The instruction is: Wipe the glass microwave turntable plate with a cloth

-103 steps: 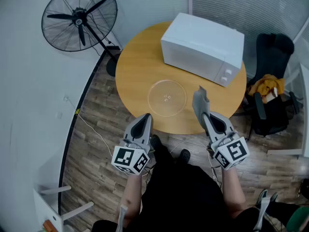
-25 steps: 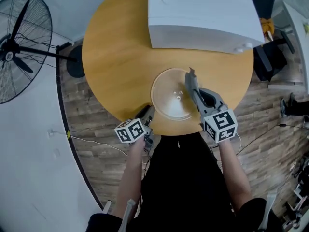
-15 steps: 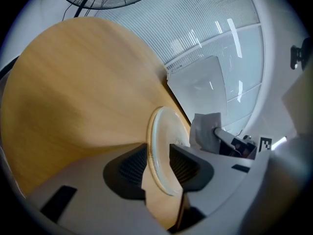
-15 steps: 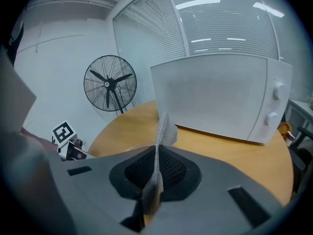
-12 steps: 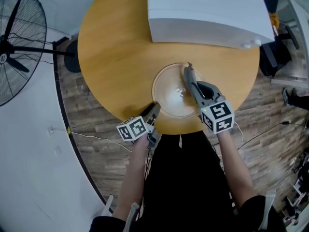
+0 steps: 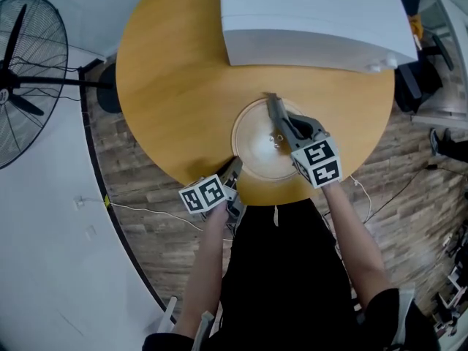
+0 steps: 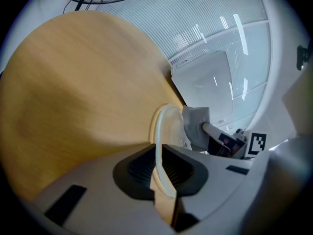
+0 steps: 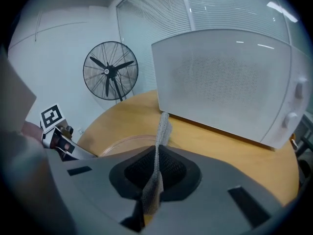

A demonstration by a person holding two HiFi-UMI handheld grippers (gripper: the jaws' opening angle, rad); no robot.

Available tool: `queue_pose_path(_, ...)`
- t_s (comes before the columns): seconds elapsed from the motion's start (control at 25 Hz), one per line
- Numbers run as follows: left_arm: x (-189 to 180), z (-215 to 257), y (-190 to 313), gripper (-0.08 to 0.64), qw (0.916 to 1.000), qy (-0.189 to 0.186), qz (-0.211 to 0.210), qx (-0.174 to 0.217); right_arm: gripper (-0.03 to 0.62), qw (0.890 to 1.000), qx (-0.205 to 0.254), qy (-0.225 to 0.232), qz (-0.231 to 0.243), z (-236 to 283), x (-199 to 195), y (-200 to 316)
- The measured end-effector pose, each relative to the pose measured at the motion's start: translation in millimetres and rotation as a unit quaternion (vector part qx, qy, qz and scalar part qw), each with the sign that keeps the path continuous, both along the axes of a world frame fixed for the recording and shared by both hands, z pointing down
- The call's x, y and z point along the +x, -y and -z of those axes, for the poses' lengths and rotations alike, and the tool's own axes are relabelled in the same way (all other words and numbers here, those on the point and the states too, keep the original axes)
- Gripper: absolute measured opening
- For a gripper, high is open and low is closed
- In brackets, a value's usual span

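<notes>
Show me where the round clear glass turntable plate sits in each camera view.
Head view: round clear glass turntable plate at centre, by the round wooden table's near edge.
Left gripper view: plate edge-on, just below centre, rim curving upward.
Right gripper view: plate lower left of centre, only its curved rim showing.
Shared landmark: the white microwave oven, beyond the plate in all three.

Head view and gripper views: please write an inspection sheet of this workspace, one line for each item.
Surface: round wooden table.
Job's things: glass plate near front edge; grey cloth.
Clutter: nothing seen beside a white microwave.
Grippers: left tongs have just been closing, now shut on the plate's rim; right tongs shut on the cloth, over the plate.
Cables: thin cable on floor.
Surroundings: standing fan, wooden floor.
</notes>
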State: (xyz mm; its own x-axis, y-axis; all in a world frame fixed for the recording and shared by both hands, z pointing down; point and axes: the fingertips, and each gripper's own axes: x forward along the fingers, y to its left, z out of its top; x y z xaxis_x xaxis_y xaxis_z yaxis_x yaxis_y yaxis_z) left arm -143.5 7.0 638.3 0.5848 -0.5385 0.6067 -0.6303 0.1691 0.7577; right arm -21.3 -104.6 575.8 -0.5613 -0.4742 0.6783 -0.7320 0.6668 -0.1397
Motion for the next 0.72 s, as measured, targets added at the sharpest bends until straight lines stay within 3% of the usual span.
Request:
queue_pose_path(0.4,0,0,0,0.031,1.0000,0.000,-0.003,0.004,0.021,0.998,-0.016,-0.059,0.016,-46,-24,27)
queue_pose_path(0.72,1,0,-2,0.031,0.9999,0.008,-0.011,0.006,0.023,0.999,-0.022,-0.045,0.018,-51,-51,35)
